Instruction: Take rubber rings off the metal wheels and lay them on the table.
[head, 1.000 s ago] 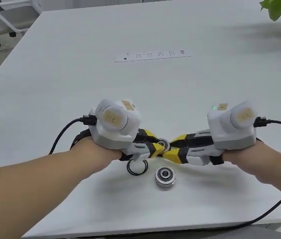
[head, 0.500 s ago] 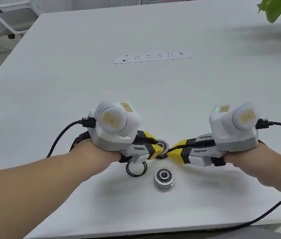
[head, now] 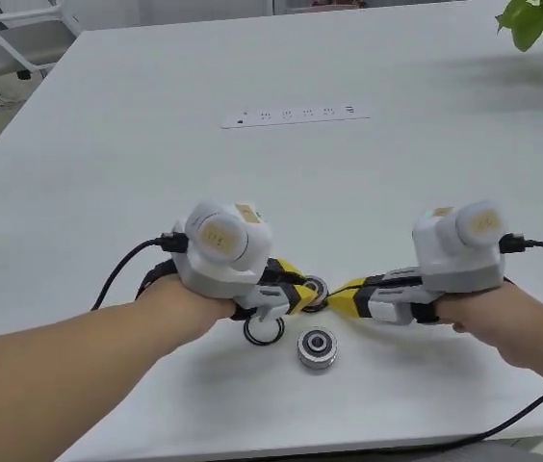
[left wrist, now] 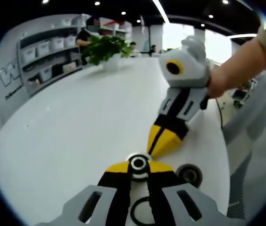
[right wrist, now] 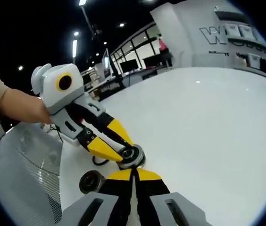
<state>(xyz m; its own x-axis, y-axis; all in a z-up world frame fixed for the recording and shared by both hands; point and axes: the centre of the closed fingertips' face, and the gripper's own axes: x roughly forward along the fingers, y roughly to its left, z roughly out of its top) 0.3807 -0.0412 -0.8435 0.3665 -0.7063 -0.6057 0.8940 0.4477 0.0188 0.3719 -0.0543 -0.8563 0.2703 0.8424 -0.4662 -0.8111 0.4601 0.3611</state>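
Observation:
A small metal wheel (head: 313, 288) is held just above the table, with my left gripper (head: 300, 295) shut on it. In the left gripper view the wheel (left wrist: 138, 163) sits between the yellow tips (left wrist: 138, 168). My right gripper (head: 337, 293) comes from the right with its jaws shut, and its tips (right wrist: 133, 173) touch the wheel's rim (right wrist: 132, 156). Whether they pinch a rubber ring there, I cannot tell. A loose black rubber ring (head: 264, 330) lies on the table under the left gripper. A second wheel (head: 318, 346) lies flat near the front edge.
The white table (head: 156, 164) has a power strip (head: 296, 115) set into it farther back. A potted plant (head: 541, 21) stands at the far right corner. Cables run from both grippers toward the front edge. A white chair (head: 16, 24) stands at the far left.
My right gripper has drawn slightly to the right while its tips stay at the wheel. The left gripper keeps its hold on the wheel. The camera has shifted a little.

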